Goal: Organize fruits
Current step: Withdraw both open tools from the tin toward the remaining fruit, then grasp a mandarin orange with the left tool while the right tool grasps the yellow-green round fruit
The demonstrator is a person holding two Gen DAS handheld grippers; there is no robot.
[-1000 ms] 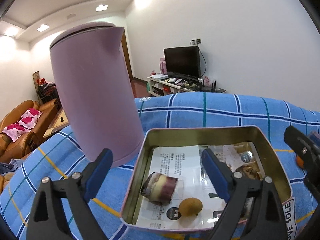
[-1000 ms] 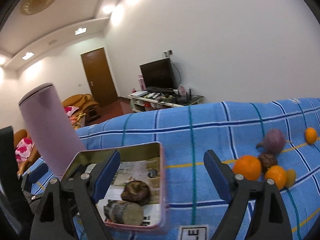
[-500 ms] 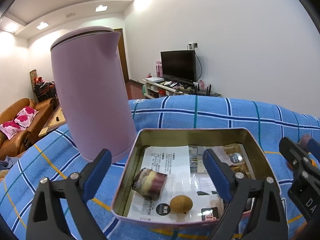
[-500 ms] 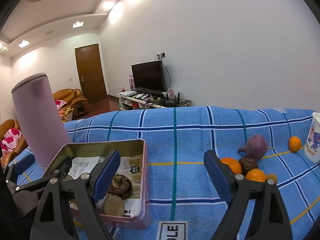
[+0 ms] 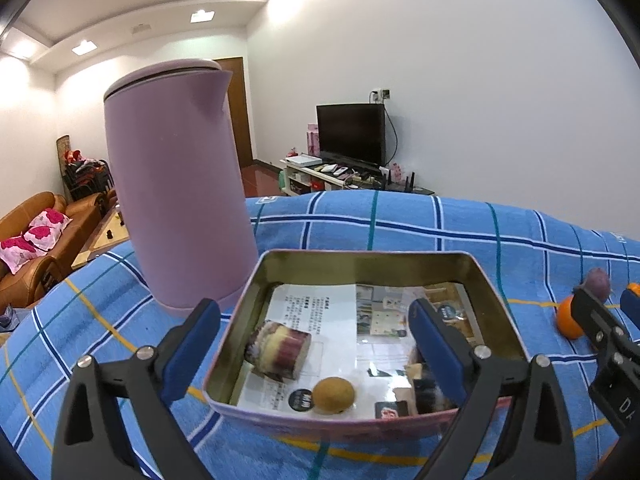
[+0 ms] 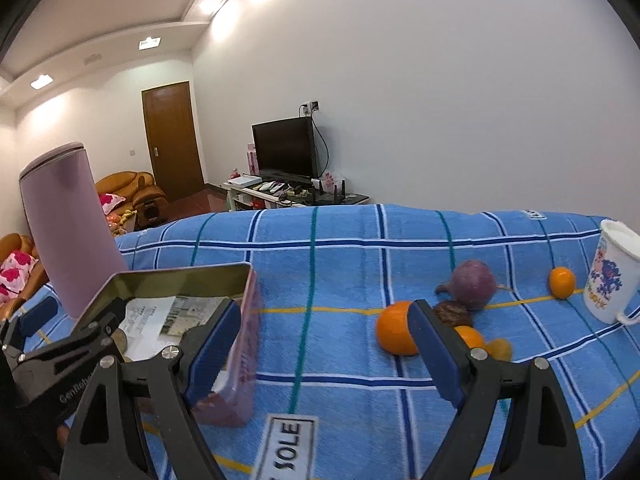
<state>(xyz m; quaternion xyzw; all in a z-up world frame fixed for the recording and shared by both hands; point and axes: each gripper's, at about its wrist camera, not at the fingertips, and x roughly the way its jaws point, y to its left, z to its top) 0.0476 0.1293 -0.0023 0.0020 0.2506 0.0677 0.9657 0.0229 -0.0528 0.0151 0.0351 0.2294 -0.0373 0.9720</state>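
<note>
Fruits: two lie in the tin [image 5: 492,296] – a small brown round one [image 5: 333,395] at its near wall and a cut purple-and-yellow piece [image 5: 279,350] to its left; the rest sit on the cloth, well to the right of the tin.
Writing: "SOLE" on a white tag [image 6: 289,446] sewn to the near edge of the blue checked cloth [image 6: 344,264]; small print on the leaflet [image 5: 320,312] lining the tin, too fine to read; raised letters on the other tool's arm, not legible in full.
Left gripper [image 5: 314,334]: jaws wide and opening, blue pads astride the tin's near left part – nothing pressed, nothing held.
Right gripper [image 6: 324,344]: released, jaws wide, over bare cloth between the tin and the loose fruit; its left pad is just in front of the tin's right wall, its right pad overlaps the orange [image 6: 394,334] in view; touch cannot be told.
Loose cluster: the orange, a dark brown fruit [image 6: 452,314], a round purple fruit [image 6: 473,285] behind it, a second orange one [image 6: 470,338] and a small yellow piece [image 6: 500,348] close together.
Farther right: a small orange fruit [image 6: 562,282] just beside a white printed mug [image 6: 612,276].
Left of tin: a tall lilac kettle [image 5: 176,184], upright, close to the tin's far left corner.
Background: television [image 6: 286,148] on a low stand, brown door [image 6: 172,140], tan sofa with pink cushions [image 5: 32,236].
</note>
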